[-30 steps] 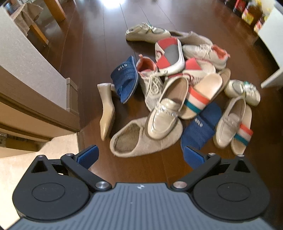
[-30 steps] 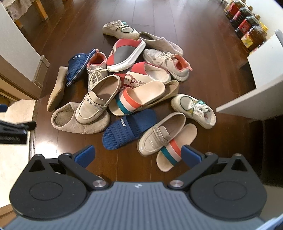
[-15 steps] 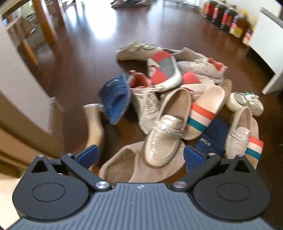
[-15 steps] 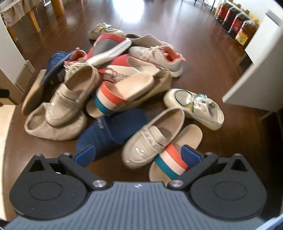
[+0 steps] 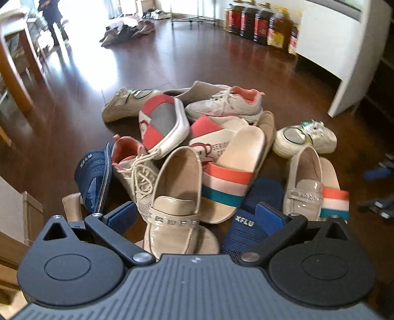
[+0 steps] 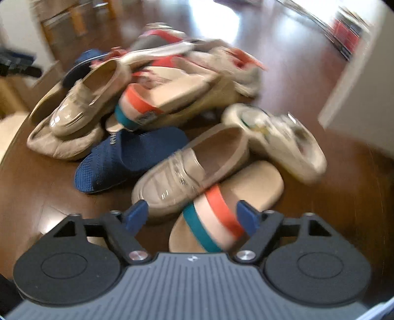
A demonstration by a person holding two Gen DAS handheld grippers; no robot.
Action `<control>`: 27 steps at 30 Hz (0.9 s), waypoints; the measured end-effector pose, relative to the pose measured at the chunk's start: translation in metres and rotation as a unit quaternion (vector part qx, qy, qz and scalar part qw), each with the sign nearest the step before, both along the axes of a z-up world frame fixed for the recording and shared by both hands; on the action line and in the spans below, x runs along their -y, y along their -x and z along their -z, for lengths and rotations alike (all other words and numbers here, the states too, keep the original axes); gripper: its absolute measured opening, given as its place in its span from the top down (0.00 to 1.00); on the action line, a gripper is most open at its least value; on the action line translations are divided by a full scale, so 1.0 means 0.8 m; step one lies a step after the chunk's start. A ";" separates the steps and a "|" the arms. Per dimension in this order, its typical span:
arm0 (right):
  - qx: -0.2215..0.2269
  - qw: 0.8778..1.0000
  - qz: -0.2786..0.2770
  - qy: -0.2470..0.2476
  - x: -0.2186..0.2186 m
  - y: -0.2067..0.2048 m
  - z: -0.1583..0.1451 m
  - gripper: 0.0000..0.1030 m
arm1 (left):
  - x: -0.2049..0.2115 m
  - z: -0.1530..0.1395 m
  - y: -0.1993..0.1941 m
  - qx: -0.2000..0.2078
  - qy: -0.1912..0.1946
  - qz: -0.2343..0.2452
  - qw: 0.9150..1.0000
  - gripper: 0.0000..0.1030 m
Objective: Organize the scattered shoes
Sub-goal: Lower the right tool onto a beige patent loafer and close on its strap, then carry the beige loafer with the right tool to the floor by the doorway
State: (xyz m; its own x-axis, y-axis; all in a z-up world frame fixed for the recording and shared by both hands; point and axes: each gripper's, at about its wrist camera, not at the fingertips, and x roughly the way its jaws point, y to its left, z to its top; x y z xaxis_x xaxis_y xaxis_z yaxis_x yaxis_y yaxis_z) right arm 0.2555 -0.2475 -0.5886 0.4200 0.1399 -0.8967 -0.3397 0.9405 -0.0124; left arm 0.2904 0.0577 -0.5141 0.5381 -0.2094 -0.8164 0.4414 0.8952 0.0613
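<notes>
A heap of shoes lies on the dark wood floor. My left gripper (image 5: 197,216) is open, low over a beige patent loafer (image 5: 174,194) that rests on a fuzzy beige slipper; its blue pads straddle the loafer's toe. Beside it lie a striped slide (image 5: 229,172) and a navy slipper (image 5: 248,221). My right gripper (image 6: 192,216) is open, its pads on either side of the second striped slide (image 6: 221,209), with the second beige loafer (image 6: 189,167) lying across it. A navy slipper (image 6: 130,157) and a white sneaker (image 6: 278,140) lie close by.
Oil bottles (image 5: 261,22) stand along the far wall beside a white cabinet (image 5: 344,49). A wooden table leg (image 5: 12,73) is at the left, a low ledge (image 5: 22,216) at the near left. More shoes (image 5: 128,32) lie far back.
Both grippers have dropped lower and moved in toward the pile. The left now straddles the loafer's toe; the right has closed in on the striped slide. The right view is motion-blurred.
</notes>
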 end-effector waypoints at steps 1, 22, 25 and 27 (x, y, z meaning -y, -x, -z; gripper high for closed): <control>-0.002 1.000 -0.016 -0.001 -0.001 -0.010 0.007 0.38 | 0.000 -0.003 0.010 0.001 -0.004 0.000 1.000 0.01; -0.082 0.974 -0.205 -0.044 -0.040 -0.084 0.104 0.78 | -0.071 0.004 0.189 0.003 -0.018 -0.140 0.990 0.07; -0.098 0.968 -0.225 -0.058 -0.065 -0.050 0.101 0.84 | -0.075 0.018 0.201 0.000 -0.008 -0.134 0.991 0.07; -0.108 0.963 -0.238 -0.066 -0.082 -0.027 0.099 0.85 | -0.078 0.027 0.208 -0.002 -0.001 -0.131 0.991 0.07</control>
